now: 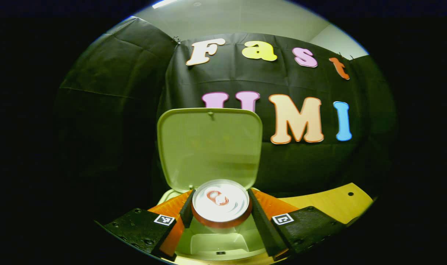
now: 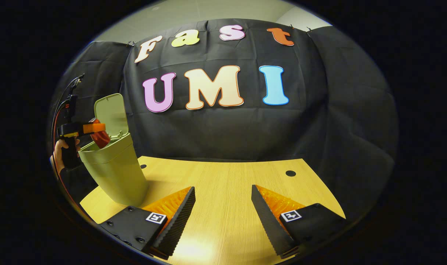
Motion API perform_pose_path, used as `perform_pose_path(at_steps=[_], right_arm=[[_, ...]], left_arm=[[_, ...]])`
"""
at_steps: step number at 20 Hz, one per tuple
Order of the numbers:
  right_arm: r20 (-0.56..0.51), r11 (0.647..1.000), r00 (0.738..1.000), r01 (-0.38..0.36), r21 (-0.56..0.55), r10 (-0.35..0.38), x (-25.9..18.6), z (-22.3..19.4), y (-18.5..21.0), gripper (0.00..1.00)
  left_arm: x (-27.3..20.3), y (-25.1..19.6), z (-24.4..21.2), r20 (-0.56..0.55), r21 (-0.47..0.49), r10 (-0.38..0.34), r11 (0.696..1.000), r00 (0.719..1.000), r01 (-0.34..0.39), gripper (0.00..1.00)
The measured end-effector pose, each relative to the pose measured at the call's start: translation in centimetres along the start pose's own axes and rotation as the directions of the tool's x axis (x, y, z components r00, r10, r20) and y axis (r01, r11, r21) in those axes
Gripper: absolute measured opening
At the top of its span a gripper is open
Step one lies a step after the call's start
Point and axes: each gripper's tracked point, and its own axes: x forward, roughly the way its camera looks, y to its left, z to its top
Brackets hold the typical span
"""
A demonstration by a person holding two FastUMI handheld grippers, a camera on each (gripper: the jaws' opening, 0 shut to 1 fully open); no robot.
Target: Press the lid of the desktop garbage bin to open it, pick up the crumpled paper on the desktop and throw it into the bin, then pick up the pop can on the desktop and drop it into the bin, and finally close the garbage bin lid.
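You were on the can drop: left gripper (image 1: 220, 217) clamped the pop can (image 1: 221, 202) over the open bin (image 2: 115, 173), lid (image 1: 210, 147) upright. Right gripper (image 2: 223, 215) hung wide open, empty, over the table (image 2: 223, 176). Next I'd release, then close the lid.

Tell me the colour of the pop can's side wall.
Red, under a silver top; the pop can shows best in the left gripper view.

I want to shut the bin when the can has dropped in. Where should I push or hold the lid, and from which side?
Take the lid at its free top edge, coming from above and in front. It stands upright, hinged at the back of the bin, so pushing that edge forward and down should swing it shut. First the left hand-held gripper must let go of the can and move away.
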Motion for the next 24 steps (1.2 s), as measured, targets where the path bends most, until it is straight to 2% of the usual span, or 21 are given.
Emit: perform_pose_path(at_steps=[1, 2, 6, 11, 14, 19, 22, 24], right_arm=[[0.000, 1.000, 1.000, -0.001, -0.005, 0.001, 0.0, 0.1, 0.1, 0.96], [-0.001, 1.000, 1.000, -0.003, -0.007, 0.003, 0.0, 0.0, 0.2, 0.96], [0.003, 1.000, 1.000, -0.012, -0.009, 0.012, -0.2, 0.0, 0.6, 0.96], [0.001, 1.000, 1.000, -0.006, -0.019, 0.006, -0.8, -0.5, 0.7, 0.97], [0.010, 1.000, 1.000, 0.004, 0.002, -0.004, -1.5, -0.6, 0.4, 0.96], [0.015, 0.999, 0.999, 0.032, 0.017, -0.033, -2.5, -1.6, 0.5, 0.96], [0.003, 0.998, 0.999, 0.045, 0.032, -0.045, -2.7, -2.1, 0.6, 0.96], [0.001, 0.998, 0.999, 0.047, 0.043, -0.047, -2.6, -2.1, 0.9, 0.96]], left_arm=[[-0.5, -0.2, 1.1, 0.022, 0.005, -0.013, 1.000, 1.000, 0.012, 0.95], [-0.7, -0.3, 2.4, 0.049, 0.011, -0.017, 1.000, 0.999, 0.016, 0.97], [-0.6, -0.2, 6.7, 0.132, 0.024, -0.017, 1.000, 0.991, 0.014, 0.93], [0.6, -0.9, 10.5, 0.168, 0.035, -0.055, 0.998, 0.984, 0.050, 0.96], [1.8, -0.6, 12.0, 0.177, 0.033, -0.045, 0.999, 0.983, 0.040, 0.96], [4.1, -0.8, 14.0, 0.201, -0.026, -0.050, 0.998, 0.978, 0.056, 0.96], [6.0, -1.0, 15.6, 0.232, -0.005, -0.073, 0.997, 0.970, 0.077, 0.95], [7.8, -1.3, 14.7, 0.184, 0.022, -0.102, 0.995, 0.978, 0.100, 0.94]])
